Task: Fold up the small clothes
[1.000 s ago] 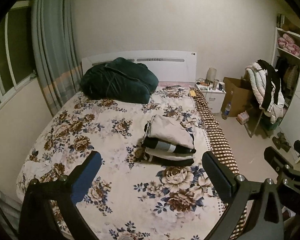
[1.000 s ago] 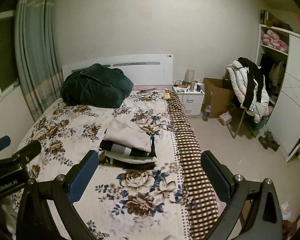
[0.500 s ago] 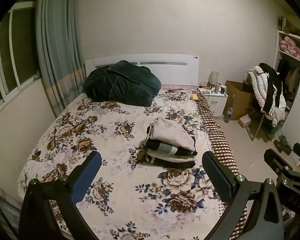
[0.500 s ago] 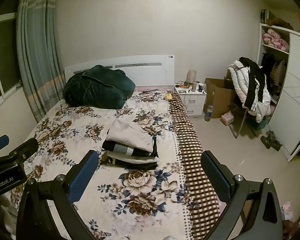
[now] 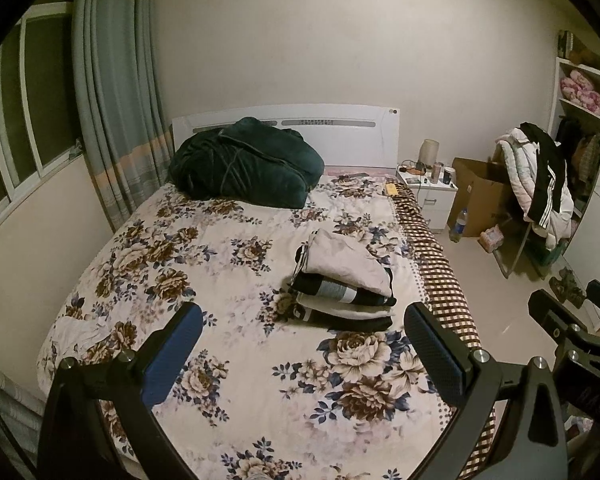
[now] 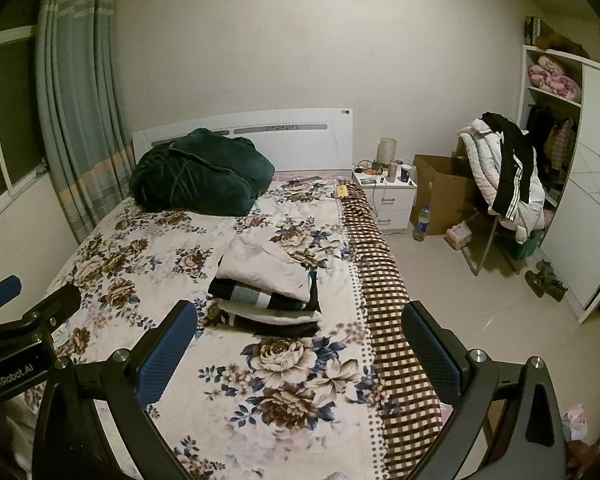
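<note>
Both grippers hang above the foot of the bed, well apart from the clothes. The left gripper (image 5: 300, 344) has its jaws spread wide and holds nothing; the right gripper (image 6: 300, 340) is spread the same way, also empty, and sits just to the right of the left one, over the bed's right edge.

The stack of folded clothes (image 5: 346, 282) lies on the right half of the bed (image 5: 204, 264), near the checked blanket (image 6: 388, 320) that hangs down that side. A pale piece tops the stack, with dark and striped layers beneath it. The floral cover between the stack and the foot of the bed is bare, as is most of the left half, apart from a small crumpled white cloth (image 5: 80, 330) near the left foot corner.

A dark green bundle (image 5: 246, 168) rests against the white headboard (image 6: 300, 132). The left side of the bed runs close to the wall under a window (image 5: 16, 120) with a curtain (image 5: 116, 112). On the right, open floor (image 6: 500, 320) leads to a nightstand (image 6: 388, 196), a cardboard box (image 6: 440, 192), a chair heaped with clothes (image 6: 504, 172) and a white wardrobe (image 6: 588, 184).
</note>
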Action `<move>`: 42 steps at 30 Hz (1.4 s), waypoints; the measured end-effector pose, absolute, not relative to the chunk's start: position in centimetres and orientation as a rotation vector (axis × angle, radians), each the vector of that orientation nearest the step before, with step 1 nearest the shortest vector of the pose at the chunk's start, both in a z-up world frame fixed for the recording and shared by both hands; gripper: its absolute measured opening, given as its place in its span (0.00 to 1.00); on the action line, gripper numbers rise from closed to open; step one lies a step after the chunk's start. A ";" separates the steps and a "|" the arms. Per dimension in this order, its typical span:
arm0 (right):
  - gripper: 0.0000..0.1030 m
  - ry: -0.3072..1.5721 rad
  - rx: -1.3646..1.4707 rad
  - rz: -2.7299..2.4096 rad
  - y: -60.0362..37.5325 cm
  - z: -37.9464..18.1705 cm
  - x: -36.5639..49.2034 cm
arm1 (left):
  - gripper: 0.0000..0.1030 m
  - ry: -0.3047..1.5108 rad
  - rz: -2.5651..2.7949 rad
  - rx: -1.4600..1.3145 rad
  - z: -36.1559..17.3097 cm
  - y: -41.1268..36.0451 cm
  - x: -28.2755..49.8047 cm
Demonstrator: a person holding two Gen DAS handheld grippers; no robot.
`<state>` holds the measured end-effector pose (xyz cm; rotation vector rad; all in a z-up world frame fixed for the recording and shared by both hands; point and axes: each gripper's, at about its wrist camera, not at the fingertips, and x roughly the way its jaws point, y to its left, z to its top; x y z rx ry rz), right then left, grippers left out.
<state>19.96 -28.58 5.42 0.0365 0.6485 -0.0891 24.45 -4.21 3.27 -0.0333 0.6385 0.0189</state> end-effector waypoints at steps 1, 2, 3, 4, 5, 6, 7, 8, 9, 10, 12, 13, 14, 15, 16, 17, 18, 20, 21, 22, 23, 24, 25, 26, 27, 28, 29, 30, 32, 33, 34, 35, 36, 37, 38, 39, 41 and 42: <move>1.00 0.649 0.034 -0.088 -28.6 5.4 20.0 | 1.00 0.638 0.020 -0.032 3.3 -4.2 24.5; 1.00 0.649 0.034 -0.088 -28.6 5.4 20.0 | 1.00 0.638 0.021 -0.032 3.3 -4.2 24.4; 1.00 0.649 0.036 -0.088 -28.6 5.4 19.9 | 1.00 0.639 0.018 -0.033 3.3 -4.2 24.5; 1.00 0.648 0.036 -0.088 -28.6 5.4 20.0 | 1.00 0.638 0.018 -0.033 3.3 -4.2 24.4; 1.00 0.648 0.035 -0.087 -28.6 5.4 20.0 | 1.00 0.638 0.019 -0.034 3.3 -4.1 24.3; 1.00 0.648 0.033 -0.087 -28.6 5.4 20.2 | 1.00 0.638 0.016 -0.035 3.2 -4.0 24.3; 1.00 0.648 0.035 -0.088 -28.6 5.4 20.1 | 1.00 0.636 0.017 -0.036 3.3 -4.0 24.3; 1.00 0.647 0.036 -0.087 -28.6 5.4 20.1 | 1.00 0.633 0.018 -0.036 3.3 -4.0 24.1; 1.00 0.648 0.034 -0.086 -28.6 5.4 20.2 | 1.00 0.631 0.019 -0.033 3.2 -4.0 23.9; 1.00 0.648 0.033 -0.086 -28.6 5.4 20.1 | 1.00 0.630 0.022 -0.032 3.2 -4.0 23.9; 1.00 0.648 0.036 -0.087 -28.6 5.4 20.0 | 1.00 0.631 0.022 -0.033 3.2 -4.0 23.7; 1.00 0.649 0.035 -0.086 -28.6 5.4 20.0 | 1.00 0.630 0.023 -0.033 3.2 -4.0 23.8; 1.00 0.648 0.033 -0.089 -28.5 5.4 20.0 | 1.00 0.629 0.023 -0.032 3.3 -4.0 23.8; 1.00 0.647 0.035 -0.090 -28.5 5.3 19.9 | 1.00 0.629 0.022 -0.033 3.2 -4.0 23.7; 1.00 0.648 0.037 -0.089 -28.5 5.3 19.9 | 1.00 0.630 0.022 -0.032 3.2 -4.0 23.8; 1.00 0.647 0.037 -0.089 -28.5 5.3 19.9 | 1.00 0.630 0.024 -0.031 3.2 -4.0 23.8; 1.00 0.646 0.034 -0.089 -28.5 5.3 20.0 | 1.00 0.629 0.026 -0.032 3.3 -4.0 23.7; 1.00 0.647 0.036 -0.088 -28.5 5.3 19.9 | 1.00 0.629 0.025 -0.032 3.3 -4.0 23.7; 1.00 0.647 0.036 -0.089 -28.5 5.3 19.9 | 1.00 0.629 0.024 -0.030 3.3 -3.9 23.7; 1.00 0.646 0.035 -0.090 -28.5 5.3 19.9 | 1.00 0.628 0.026 -0.029 3.4 -4.0 23.6; 1.00 0.647 0.034 -0.089 -28.4 5.3 19.9 | 1.00 0.629 0.025 -0.031 3.4 -4.0 23.7; 1.00 0.648 0.035 -0.090 -28.4 5.3 19.8 | 1.00 0.628 0.025 -0.033 3.4 -3.9 23.5; 1.00 0.648 0.033 -0.088 -28.4 5.3 19.8 | 1.00 0.627 0.025 -0.032 3.4 -4.0 23.7; 1.00 0.647 0.031 -0.087 -28.4 5.3 19.8 | 1.00 0.627 0.024 -0.031 3.4 -3.9 23.7; 1.00 0.648 0.032 -0.089 -28.4 5.3 19.8 | 1.00 0.628 0.024 -0.031 3.4 -3.9 23.7; 1.00 0.649 0.031 -0.088 -28.4 5.3 19.8 | 1.00 0.629 0.024 -0.031 3.4 -3.9 23.6; 1.00 0.648 0.033 -0.089 -28.4 5.3 19.7 | 1.00 0.628 0.024 -0.032 3.4 -3.9 23.6; 1.00 0.647 0.031 -0.088 -28.3 5.3 19.7 | 1.00 0.627 0.024 -0.032 3.4 -3.9 23.6; 1.00 0.646 0.031 -0.090 -28.3 5.2 19.7 | 1.00 0.626 0.024 -0.031 3.3 -3.9 23.6; 1.00 0.645 0.032 -0.089 -28.3 5.2 19.7 | 1.00 0.623 0.026 -0.031 3.5 -4.0 23.6; 1.00 0.644 0.031 -0.088 -28.3 5.2 19.7 | 1.00 0.620 0.029 -0.032 3.7 -4.1 23.5; 1.00 0.645 0.030 -0.088 -28.3 5.2 19.6 | 1.00 0.618 0.031 -0.032 3.8 -4.1 23.4; 1.00 0.643 0.030 -0.086 -28.3 5.3 19.7 | 1.00 0.616 0.030 -0.033 3.9 -4.2 23.4; 1.00 0.643 0.029 -0.086 -28.3 5.3 19.7 | 1.00 0.615 0.033 -0.034 4.2 -4.2 23.4; 1.00 0.644 0.028 -0.086 -28.3 5.3 19.7 | 1.00 0.614 0.035 -0.034 4.3 -4.3 23.4; 1.00 0.644 0.028 -0.087 -28.2 5.3 19.6 | 1.00 0.613 0.037 -0.035 4.3 -4.3 23.4; 1.00 0.644 0.029 -0.087 -28.3 5.2 19.6 | 1.00 0.614 0.036 -0.035 4.3 -4.3 23.3; 1.00 0.644 0.029 -0.090 -28.1 5.2 19.5 | 1.00 0.614 0.036 -0.034 4.3 -4.3 23.3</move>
